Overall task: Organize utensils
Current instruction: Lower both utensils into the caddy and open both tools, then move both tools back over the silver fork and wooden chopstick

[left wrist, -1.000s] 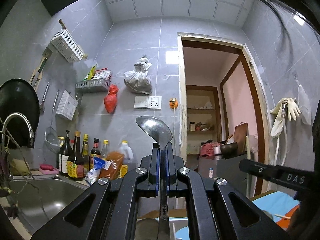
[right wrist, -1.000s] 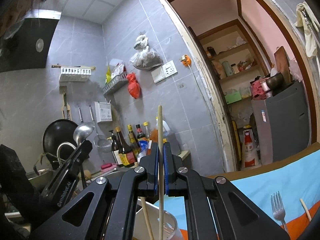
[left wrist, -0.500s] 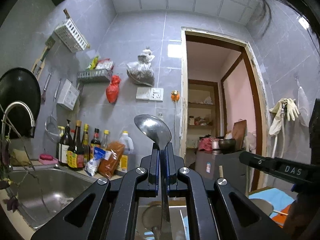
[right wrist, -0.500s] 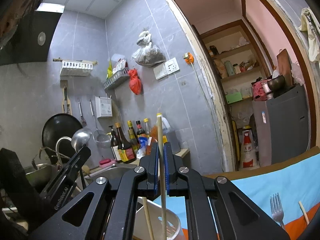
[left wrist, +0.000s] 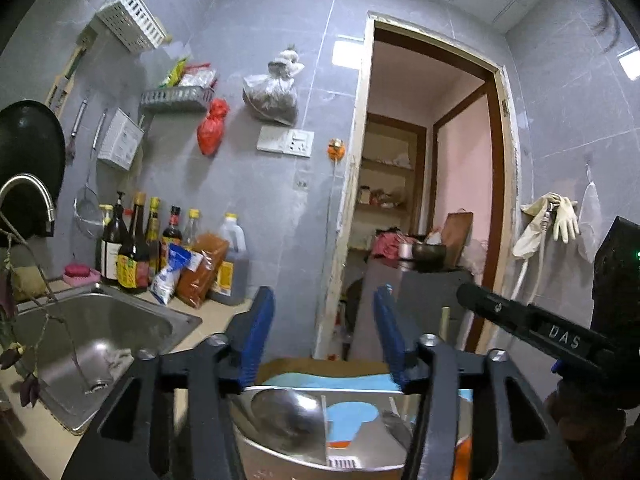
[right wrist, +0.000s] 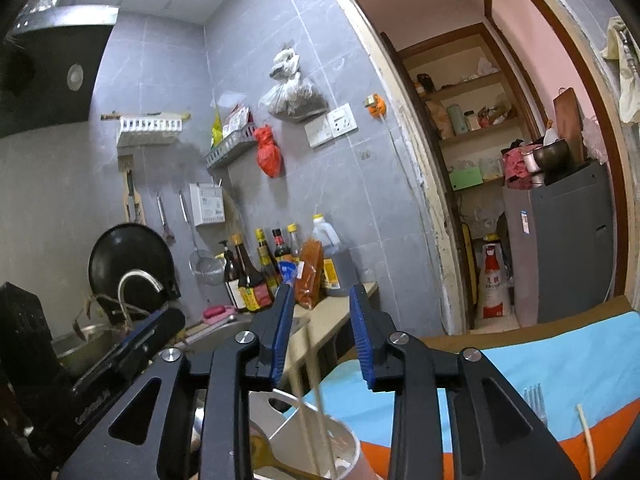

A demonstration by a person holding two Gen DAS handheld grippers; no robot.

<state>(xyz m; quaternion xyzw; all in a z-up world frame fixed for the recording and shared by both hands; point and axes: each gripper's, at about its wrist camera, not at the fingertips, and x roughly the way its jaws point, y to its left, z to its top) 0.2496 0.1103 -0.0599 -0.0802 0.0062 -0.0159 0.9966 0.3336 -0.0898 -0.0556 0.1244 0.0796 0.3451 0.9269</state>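
We look forward along each claw from close above; both wrist views share the bottles [left wrist: 136, 248] and doorway [right wrist: 500, 160].

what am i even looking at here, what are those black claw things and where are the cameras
These are two hand-held grippers, not a robot: a person holds one in each hand, and each carries a fisheye camera looking along its two blue-padded fingers. One picture comes from the left gripper, the other from the right gripper. Both are open and hold nothing.

Below the left one a metal ladle lies in a steel container. Below the right one chopsticks stand in a white holder. A fork and another chopstick lie on the blue and orange cloth.
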